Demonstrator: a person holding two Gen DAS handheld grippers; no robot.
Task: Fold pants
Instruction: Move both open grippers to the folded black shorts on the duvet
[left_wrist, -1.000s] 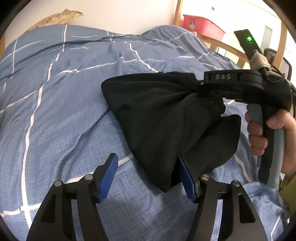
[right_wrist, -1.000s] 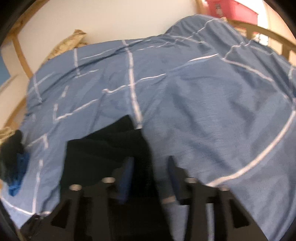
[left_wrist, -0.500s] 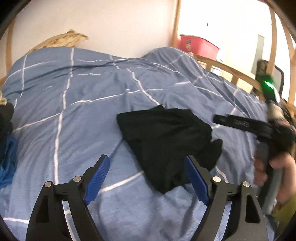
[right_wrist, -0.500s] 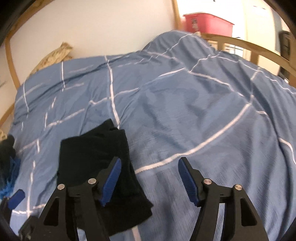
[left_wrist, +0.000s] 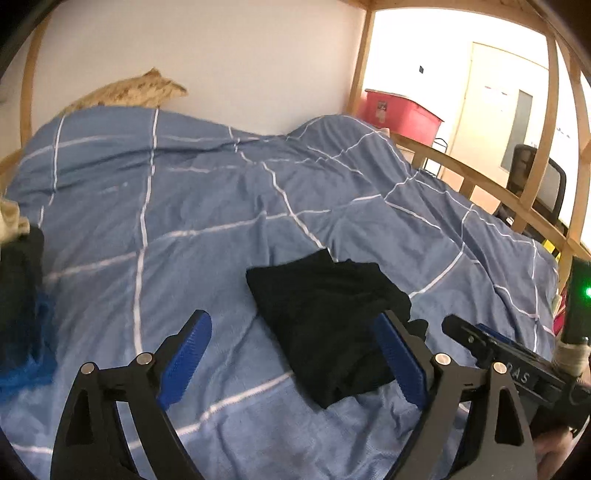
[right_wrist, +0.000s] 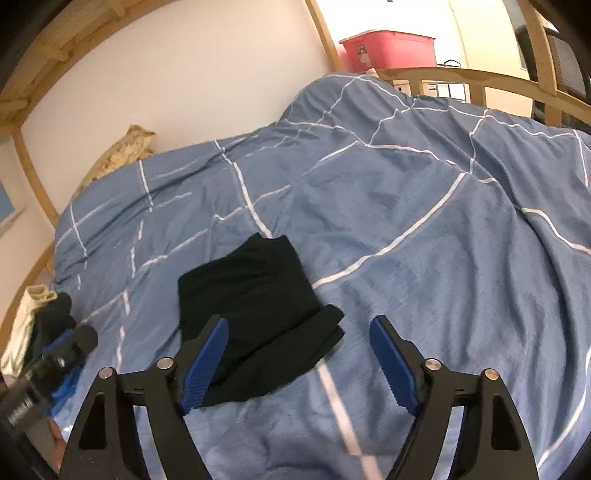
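The black pants (left_wrist: 328, 317) lie folded into a small bundle on the blue checked duvet (left_wrist: 184, 229). They also show in the right wrist view (right_wrist: 255, 306). My left gripper (left_wrist: 291, 362) is open and empty, held back from the bundle's near edge. My right gripper (right_wrist: 299, 365) is open and empty, with the bundle just ahead of its left finger. The right gripper's body shows at the lower right of the left wrist view (left_wrist: 517, 373). The left gripper shows at the far left of the right wrist view (right_wrist: 48, 365).
A pile of dark and blue clothes (left_wrist: 22, 314) lies at the bed's left edge. A tan pillow (left_wrist: 129, 92) leans on the white wall. A wooden bed rail (left_wrist: 480, 173) and a red bin (left_wrist: 399, 114) stand at the back right.
The right gripper has let go of the pants and opened. Both grippers have pulled back and up from the bundle, which now rests on the duvet.
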